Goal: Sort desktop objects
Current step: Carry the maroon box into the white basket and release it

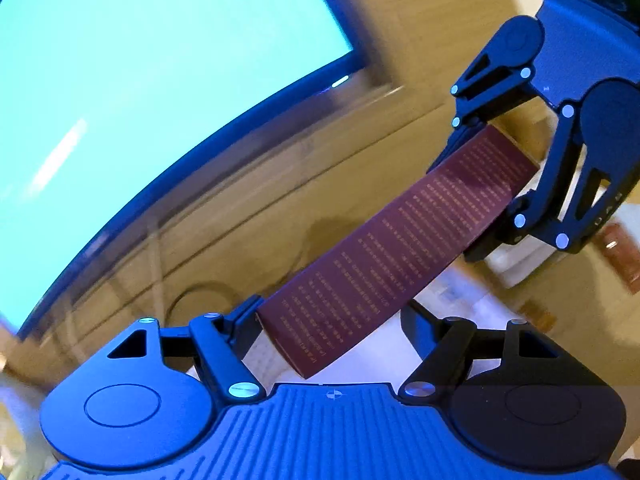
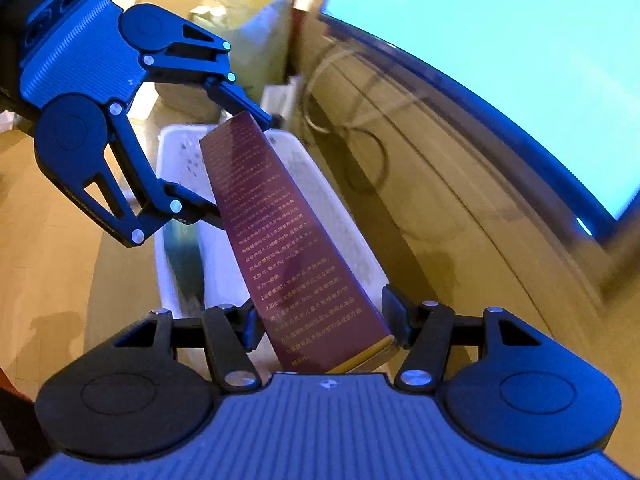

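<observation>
A long maroon box (image 1: pixel 400 248) with rows of small gold print hangs in the air, held at both ends. In the left wrist view my left gripper (image 1: pixel 332 328) is shut on the near end, and my right gripper (image 1: pixel 484 188) clamps the far end at the upper right. In the right wrist view my right gripper (image 2: pixel 324 320) grips the box (image 2: pixel 280 232) by its gold-edged near end. My left gripper (image 2: pixel 236 164) holds the other end at the upper left. The box is above a white bin (image 2: pixel 180 148).
A large monitor (image 1: pixel 140 80) glowing cyan fills one side of each view, also the monitor (image 2: pixel 500 60). A cable (image 2: pixel 360 160) loops on the wooden desk (image 2: pixel 460 240) below it. A teal object (image 2: pixel 184 256) lies in the bin. Blurred bags stand behind.
</observation>
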Tool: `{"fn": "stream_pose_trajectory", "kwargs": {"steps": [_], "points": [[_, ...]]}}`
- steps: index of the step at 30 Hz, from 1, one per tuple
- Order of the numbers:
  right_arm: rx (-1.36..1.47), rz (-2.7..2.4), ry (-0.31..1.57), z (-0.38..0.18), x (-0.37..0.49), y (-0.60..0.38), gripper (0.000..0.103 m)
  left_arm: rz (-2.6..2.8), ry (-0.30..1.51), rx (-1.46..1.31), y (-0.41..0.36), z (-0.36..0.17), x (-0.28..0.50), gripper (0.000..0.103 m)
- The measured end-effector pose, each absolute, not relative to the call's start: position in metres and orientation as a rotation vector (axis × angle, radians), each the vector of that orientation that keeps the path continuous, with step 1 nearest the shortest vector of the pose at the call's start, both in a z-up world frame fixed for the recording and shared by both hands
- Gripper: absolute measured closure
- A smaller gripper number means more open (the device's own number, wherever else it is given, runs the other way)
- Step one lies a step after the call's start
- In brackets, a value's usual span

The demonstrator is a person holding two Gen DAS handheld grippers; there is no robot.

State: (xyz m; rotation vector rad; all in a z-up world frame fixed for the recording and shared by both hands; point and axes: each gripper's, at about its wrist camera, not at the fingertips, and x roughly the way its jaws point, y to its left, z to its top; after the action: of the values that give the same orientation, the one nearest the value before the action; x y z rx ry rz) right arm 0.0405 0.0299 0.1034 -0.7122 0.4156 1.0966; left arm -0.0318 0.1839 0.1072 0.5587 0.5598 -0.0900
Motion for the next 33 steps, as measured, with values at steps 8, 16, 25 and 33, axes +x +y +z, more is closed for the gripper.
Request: {"fn": "stream_pose_trajectory", "kwargs": {"steps": [8,16,25,33], "points": [[-0.76,1.15,0.47,0.069,0.066,0.127,0.038,-0.037,0.668,0.5,0.267,0.073,-0.012,0.027],[-0.757,1.109,0.598,0.039,0.089,0.161,0.038,-0.101,0.735,0.471,0.296,0.043,0.023,0.026],[-0.757,1.017,0.702,0.023,0.107,0.172,0.02,-0.072,0.75,0.492,0.311,0.029,0.057,0.013],[-0.778,1.016,0.635,0.025,0.098,0.171,0.014,-0.054,0.712,0.467,0.316,0.042,0.043,0.01]]}}
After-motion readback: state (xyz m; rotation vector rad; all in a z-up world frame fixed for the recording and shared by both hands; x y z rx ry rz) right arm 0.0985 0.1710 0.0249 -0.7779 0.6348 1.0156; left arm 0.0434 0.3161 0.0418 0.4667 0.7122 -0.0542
